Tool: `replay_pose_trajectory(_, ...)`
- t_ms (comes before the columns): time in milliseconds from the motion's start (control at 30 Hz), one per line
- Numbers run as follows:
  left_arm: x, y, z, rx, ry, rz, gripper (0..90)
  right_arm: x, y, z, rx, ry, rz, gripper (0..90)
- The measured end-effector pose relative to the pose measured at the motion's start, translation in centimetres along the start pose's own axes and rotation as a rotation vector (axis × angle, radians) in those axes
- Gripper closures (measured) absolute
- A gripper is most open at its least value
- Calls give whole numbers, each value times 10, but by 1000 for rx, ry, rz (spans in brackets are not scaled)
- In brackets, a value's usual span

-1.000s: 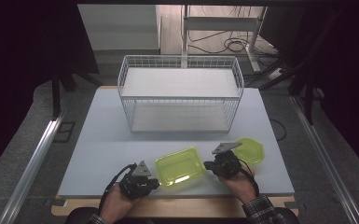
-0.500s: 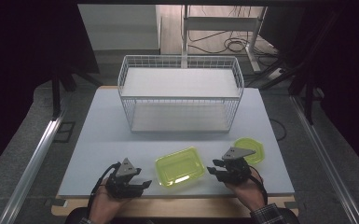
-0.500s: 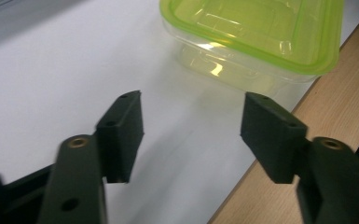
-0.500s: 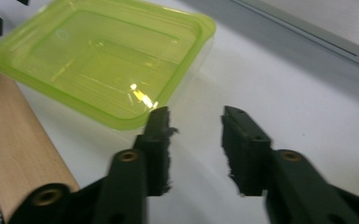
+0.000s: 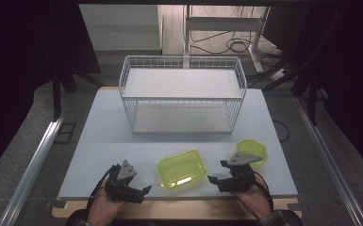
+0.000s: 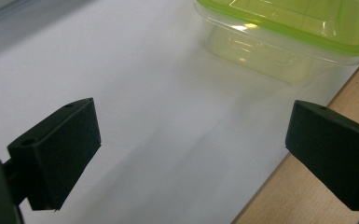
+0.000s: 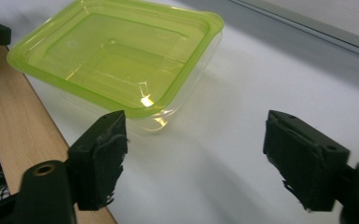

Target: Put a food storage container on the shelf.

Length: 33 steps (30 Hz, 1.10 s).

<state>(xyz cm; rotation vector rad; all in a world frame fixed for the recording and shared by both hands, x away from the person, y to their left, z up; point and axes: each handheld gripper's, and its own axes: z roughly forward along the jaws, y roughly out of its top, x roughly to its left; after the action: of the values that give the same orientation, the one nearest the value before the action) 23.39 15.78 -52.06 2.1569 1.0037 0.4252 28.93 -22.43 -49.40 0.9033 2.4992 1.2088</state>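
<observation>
While both grippers sit at the near edge of the table, the lidded green box lies between them, touching neither. On the clock face of the high view the box is at 6 o'clock on the white table top, just in from the wooden front edge, flat on its base with the green lid on.

Left gripper: at 7 o'clock, jaws pointing toward 3 o'clock at the box. Jaws have just been opening and now stand wide apart with nothing between them. In the left gripper view the gap shows bare table, and the box sits beyond at 1 o'clock, clear of both pads.

Right gripper: at 5 o'clock, jaws pointing toward 9 o'clock at the box. Jaws have also just been opening; wide apart, nothing held. In the right gripper view the gap is over bare table, and the box is ahead at 11 o'clock, near the left pad but not touching it.

Smaller green container at 4 o'clock, just behind the right gripper. White wire basket at 12 o'clock, well apart from the box.
</observation>
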Motion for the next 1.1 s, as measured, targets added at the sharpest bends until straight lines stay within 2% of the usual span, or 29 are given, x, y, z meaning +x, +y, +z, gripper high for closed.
replay_pose_trajectory(67,1,-1,0,-15,1,3,9,0,0,0,-8,5,-3,163)
replay_pose_trajectory(200,5,-3,-1,-44,3,-3,0,-1,1,5,-11,10,26,102)
replay_pose_trajectory(300,5,-4,-2,-45,13,-2,0,-1,3,5,-10,12,37,92)
replay_pose_trajectory(367,5,-5,-2,-42,24,1,0,-1,8,6,11,19,57,61)
replay_pose_trajectory(500,6,-5,-3,-38,31,1,2,-2,14,6,16,38,90,65)
replay_pose_trajectory(633,8,-7,-5,-33,39,-3,5,-4,21,10,37,66,132,178)
replay_pose_trajectory(700,9,-7,-6,-31,44,-6,8,-8,25,14,57,84,172,255)
replay_pose_trajectory(767,9,-8,-6,-31,48,-10,8,-11,28,19,75,106,175,321)
replay_pose_trajectory(867,9,-8,-5,-28,53,-10,8,-15,33,26,90,108,179,407)
replay_pose_trajectory(933,9,-8,-5,-22,55,-3,8,-19,38,30,92,131,213,455)
replay_pose_trajectory(1033,8,-8,-4,-18,58,2,8,-21,41,34,99,142,233,487)
replay_pose_trajectory(1100,8,-8,-4,-16,59,3,8,-25,42,40,110,165,271,505)
